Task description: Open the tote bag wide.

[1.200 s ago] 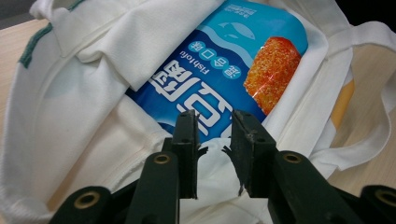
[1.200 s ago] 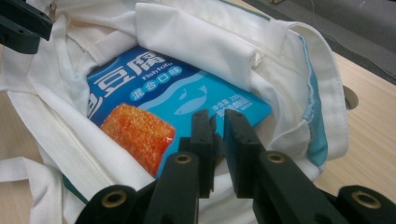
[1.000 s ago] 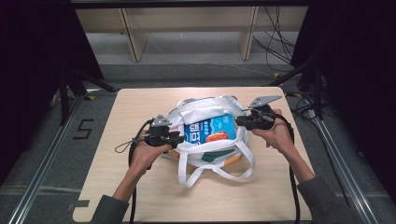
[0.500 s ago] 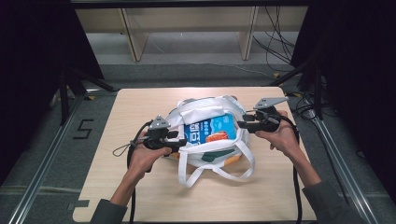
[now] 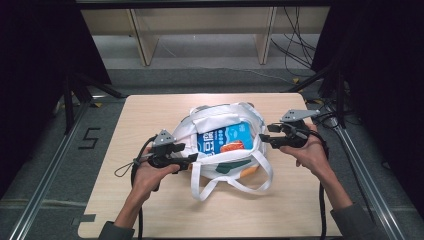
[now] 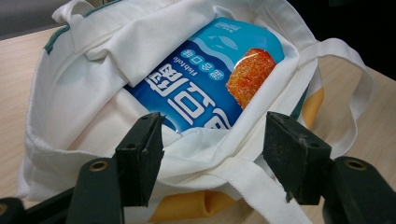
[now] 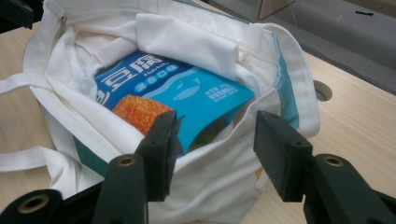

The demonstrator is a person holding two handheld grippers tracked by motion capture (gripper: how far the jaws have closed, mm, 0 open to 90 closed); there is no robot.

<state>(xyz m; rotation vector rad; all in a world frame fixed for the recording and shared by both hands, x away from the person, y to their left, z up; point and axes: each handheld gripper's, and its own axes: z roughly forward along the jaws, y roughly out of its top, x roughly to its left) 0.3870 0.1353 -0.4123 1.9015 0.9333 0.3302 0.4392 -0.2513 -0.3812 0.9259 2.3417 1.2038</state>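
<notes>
Tote bag (image 5: 227, 150) of soft white canvas lies slumped at the centre of the high view, on a pale wood-grain surface (image 5: 150, 107) with rounded corners. Its cloth is creased and folded, with teal trim along the rim and an orange patch low on its side; two flat webbing handles loop out toward the lower middle of the frame. Inside the open mouth sits a glossy blue snack packet (image 5: 224, 140) — a flat, smooth pouch printed with white characters and a picture of a rough orange fried block.

At centre left of the high view, the left gripper (image 5: 187, 161) is just beside the bag's rim. In the left gripper view its blocky black jaws have just been opening and stand apart — a fold of the bag's rim (image 6: 219, 156) lies between them, not pressed by either pad.

At centre right, the right gripper (image 5: 265, 134) meets the opposite rim. Its jaws have likewise just been opening; in the right gripper view they stand apart, with the rim (image 7: 219, 140) and a corner of the packet between them, unpinched.
</notes>
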